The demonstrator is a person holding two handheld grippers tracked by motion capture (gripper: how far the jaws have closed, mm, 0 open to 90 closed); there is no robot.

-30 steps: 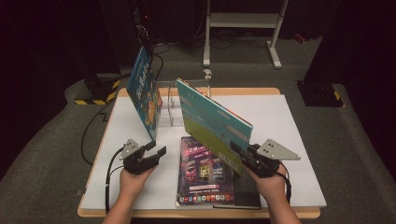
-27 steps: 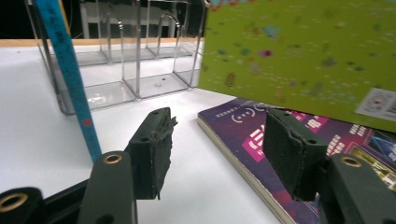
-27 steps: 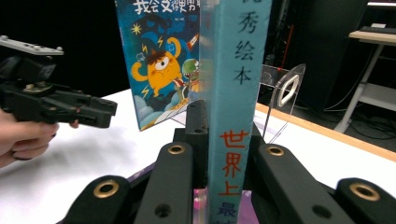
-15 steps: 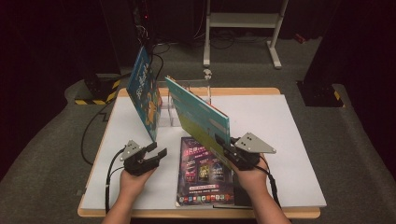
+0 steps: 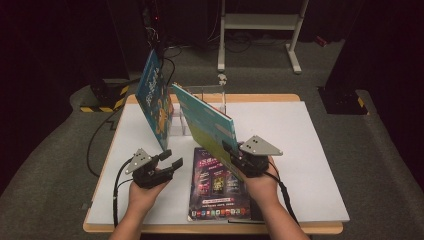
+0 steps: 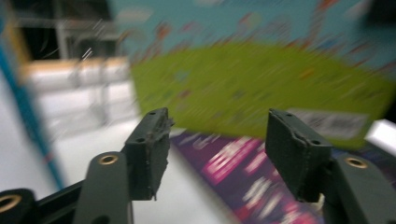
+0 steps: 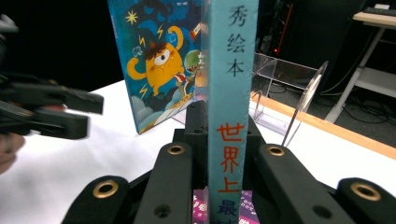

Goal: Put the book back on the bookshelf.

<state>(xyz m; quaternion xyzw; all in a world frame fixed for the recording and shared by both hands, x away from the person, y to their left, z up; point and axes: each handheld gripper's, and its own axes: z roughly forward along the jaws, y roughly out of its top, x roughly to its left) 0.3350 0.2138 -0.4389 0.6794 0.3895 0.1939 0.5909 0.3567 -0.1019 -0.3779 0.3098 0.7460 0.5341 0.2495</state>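
Right gripper (image 5: 234, 152) clamps teal book (image 5: 207, 125) by its spine, lifted just short of clear rack (image 5: 210, 97). Monster book (image 5: 156, 97) already racked; purple book (image 5: 220, 185) left flat. Left gripper (image 5: 170, 159) wide open, empty.

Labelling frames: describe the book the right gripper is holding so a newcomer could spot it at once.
On the white tabletop, look at the near middle, above the flat purple-covered book. There the right gripper clamps a thin teal-and-green picture book held tilted in the air. Unlike the blue monster-cover book leaning at the clear acrylic rack, it touches nothing on the table.
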